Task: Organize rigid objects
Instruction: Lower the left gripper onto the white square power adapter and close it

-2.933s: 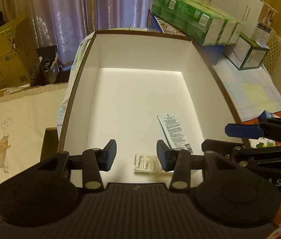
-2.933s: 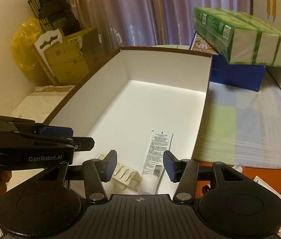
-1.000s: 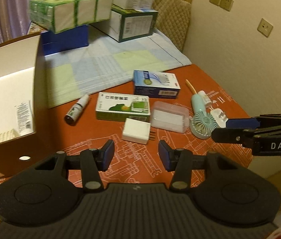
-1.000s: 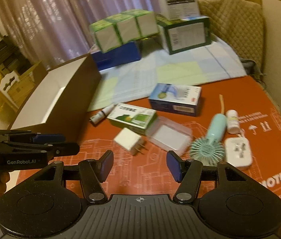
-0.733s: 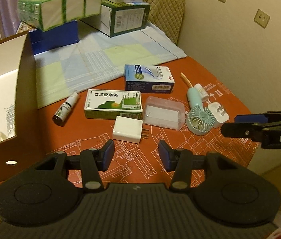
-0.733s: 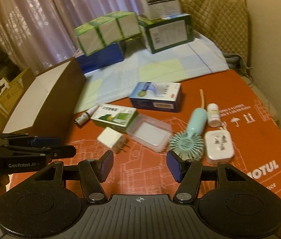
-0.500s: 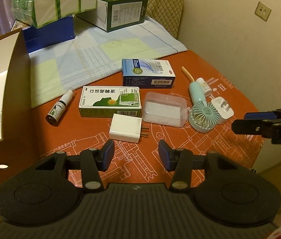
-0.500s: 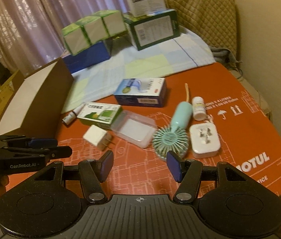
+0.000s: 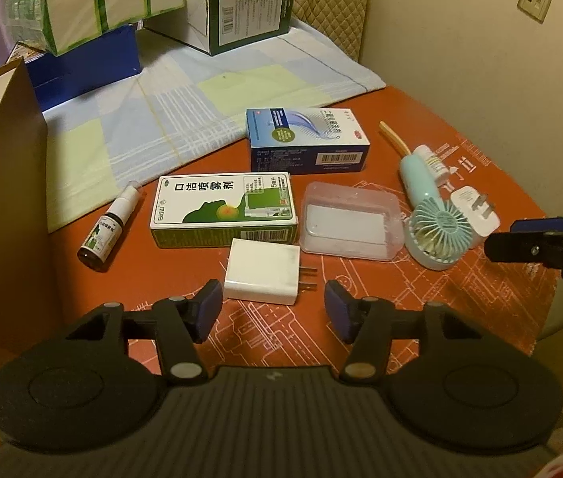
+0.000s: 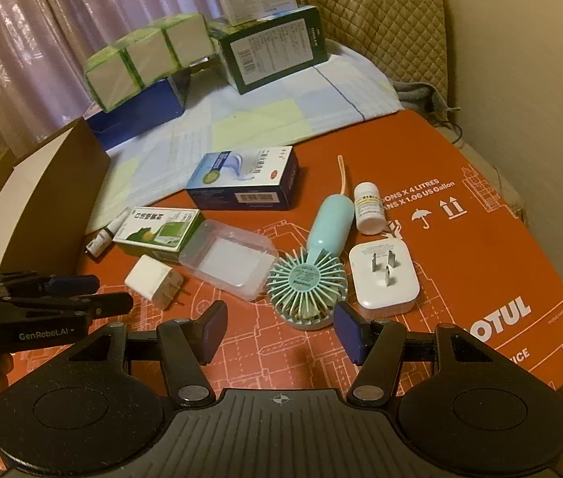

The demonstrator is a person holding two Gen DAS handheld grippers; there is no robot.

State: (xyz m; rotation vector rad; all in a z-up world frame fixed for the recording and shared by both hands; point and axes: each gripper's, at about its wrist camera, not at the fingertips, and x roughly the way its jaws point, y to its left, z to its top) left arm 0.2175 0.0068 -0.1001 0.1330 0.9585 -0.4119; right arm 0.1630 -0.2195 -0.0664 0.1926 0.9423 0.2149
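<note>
Eight loose things lie on the orange mat [image 9: 420,302]: two medicine cartons, the green-and-white carton [image 9: 223,210] and the blue carton [image 9: 307,144]; two white plug items, a small charger [image 9: 261,277] and a rounded plug [image 10: 384,275]; one clear plastic case [image 9: 351,226]; one mint handheld fan [image 10: 308,275]; one dark spray bottle [image 9: 108,228]; one white pill bottle [image 10: 368,208]. One brown storage box [image 9: 2,183] stands at the left edge.

The left gripper [image 9: 272,306] is spread, its jaws having just been opening, with nothing between them (the charger lies just beyond its tips). The right gripper [image 10: 281,327] is also spread and empty, hanging near the fan's head.

Only the right wrist view shows the rounded plug's prongs facing up and the whole pill bottle; the left wrist view shows the spray bottle in full.
</note>
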